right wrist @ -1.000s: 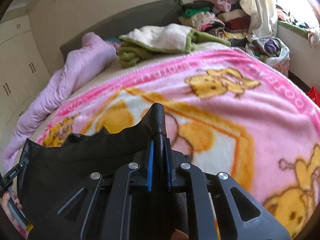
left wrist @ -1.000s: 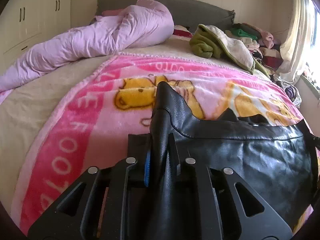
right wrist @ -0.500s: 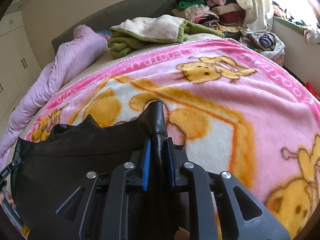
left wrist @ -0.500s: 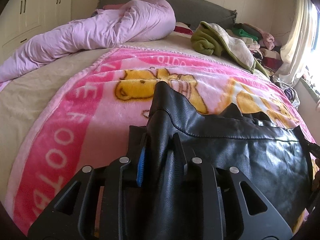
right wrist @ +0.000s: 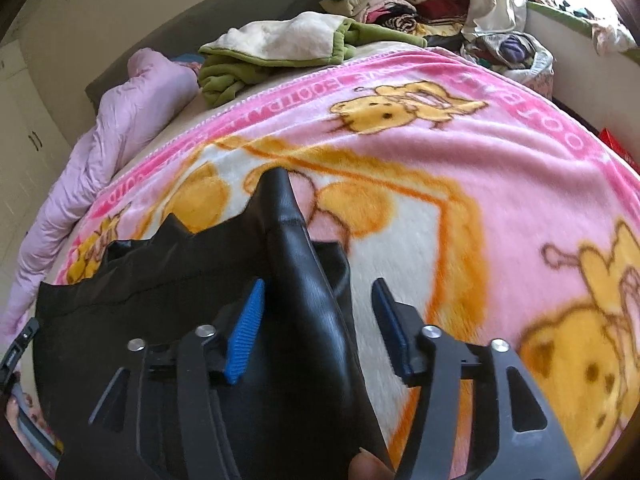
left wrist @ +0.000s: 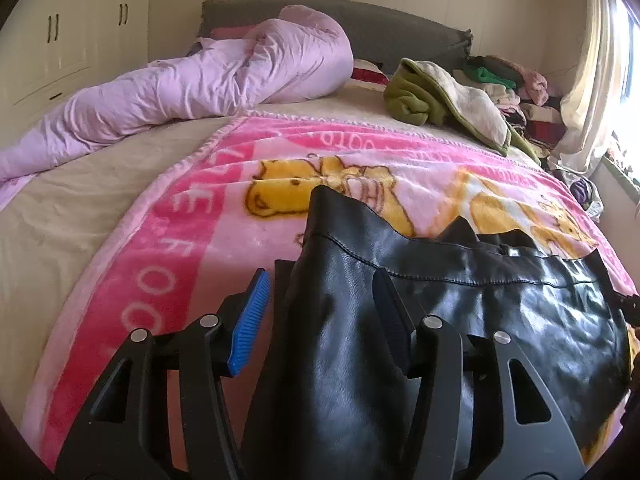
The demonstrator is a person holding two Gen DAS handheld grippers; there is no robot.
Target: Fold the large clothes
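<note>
A black leather garment (left wrist: pixel 500 304) lies spread on the pink cartoon blanket (left wrist: pixel 192 240), its top edge running between my two grippers. My left gripper (left wrist: pixel 320 308) is open, its blue pads apart, with the garment's left corner standing loose between them. My right gripper (right wrist: pixel 318 316) is open too, and the garment's right corner (right wrist: pixel 292 248) rises between its pads. The blanket also shows in the right wrist view (right wrist: pixel 480 160).
A lilac duvet (left wrist: pixel 192 92) is bunched along the far left of the bed. A green and cream blanket (left wrist: pixel 440 100) lies near the headboard. A pile of clothes (left wrist: pixel 516 92) sits at the far right by the curtain (left wrist: pixel 588 80).
Both grippers have opened and let go of the garment's corners, which they were pinching before. The garment has settled lower onto the blanket.
</note>
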